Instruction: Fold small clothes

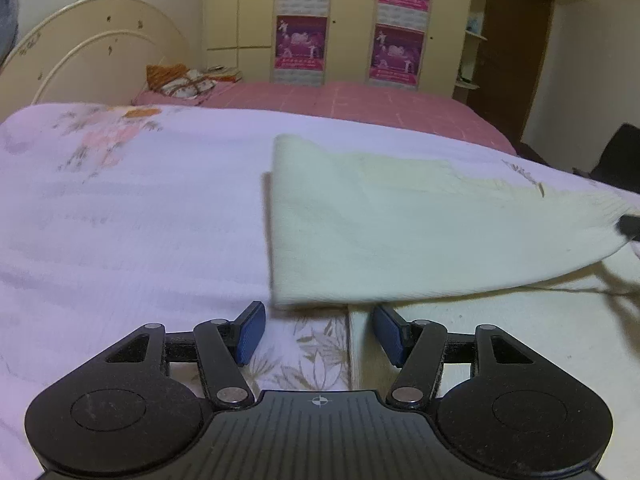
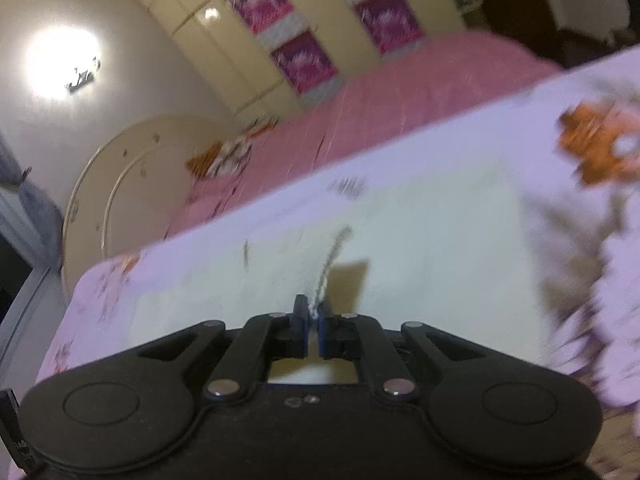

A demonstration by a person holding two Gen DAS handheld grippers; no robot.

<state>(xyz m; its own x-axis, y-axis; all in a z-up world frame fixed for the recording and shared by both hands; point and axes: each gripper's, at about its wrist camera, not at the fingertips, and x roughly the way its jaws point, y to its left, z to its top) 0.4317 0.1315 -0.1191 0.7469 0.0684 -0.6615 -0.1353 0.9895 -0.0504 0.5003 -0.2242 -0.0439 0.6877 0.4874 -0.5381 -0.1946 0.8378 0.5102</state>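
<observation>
A cream knitted garment lies on the lilac floral sheet. One flap of it is raised toward the right edge of the left wrist view, where a dark fingertip of the other gripper holds its corner. A flat cream layer lies beneath the flap. My left gripper hovers just short of the flap's near edge, its blue pads spread apart with nothing between them. In the blurred right wrist view my right gripper is shut on the edge of the cream garment, and a dark thread runs up from the pads.
The lilac sheet covers the near part of a bed with a pink cover. A cream headboard and a patterned bundle of cloth sit far left. A wardrobe with pink posters and a dark door stand behind.
</observation>
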